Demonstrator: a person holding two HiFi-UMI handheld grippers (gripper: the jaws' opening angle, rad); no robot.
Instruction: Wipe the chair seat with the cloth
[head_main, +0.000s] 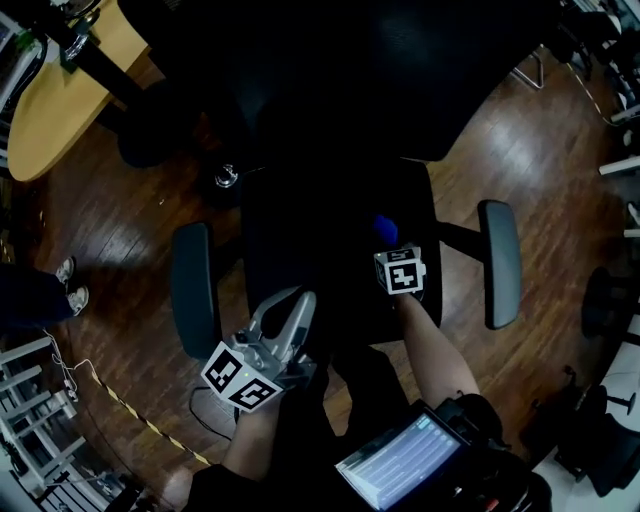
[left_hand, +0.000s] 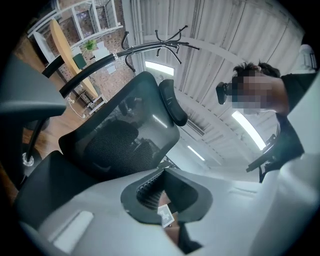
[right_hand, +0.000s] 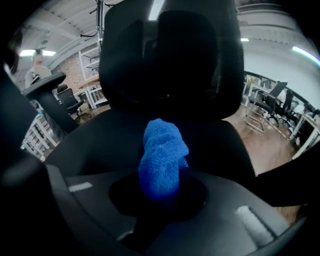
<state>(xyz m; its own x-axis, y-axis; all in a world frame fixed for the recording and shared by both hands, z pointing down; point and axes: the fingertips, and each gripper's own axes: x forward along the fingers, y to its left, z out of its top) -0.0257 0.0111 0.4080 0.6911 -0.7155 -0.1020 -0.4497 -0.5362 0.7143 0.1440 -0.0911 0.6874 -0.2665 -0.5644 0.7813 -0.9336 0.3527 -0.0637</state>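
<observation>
A black office chair fills the middle of the head view, its dark seat (head_main: 320, 240) between two grey armrests (head_main: 193, 290) (head_main: 500, 262). My right gripper (head_main: 392, 245) hovers over the right part of the seat, shut on a bunched blue cloth (head_main: 385, 228). In the right gripper view the cloth (right_hand: 161, 150) sticks up out of the right gripper (right_hand: 160, 172), with the seat (right_hand: 95, 145) and backrest (right_hand: 170, 55) beyond. My left gripper (head_main: 290, 310) is at the seat's front left edge. Its jaws look shut and hold nothing; the left gripper (left_hand: 165, 192) points up at the mesh backrest (left_hand: 120, 142).
A wooden table (head_main: 60, 90) stands at the far left. A person's shoes (head_main: 72, 285) are on the wood floor at the left, near a striped cable (head_main: 130, 405). Other chairs (head_main: 610, 300) stand at the right. A lit screen (head_main: 400, 462) sits at my chest.
</observation>
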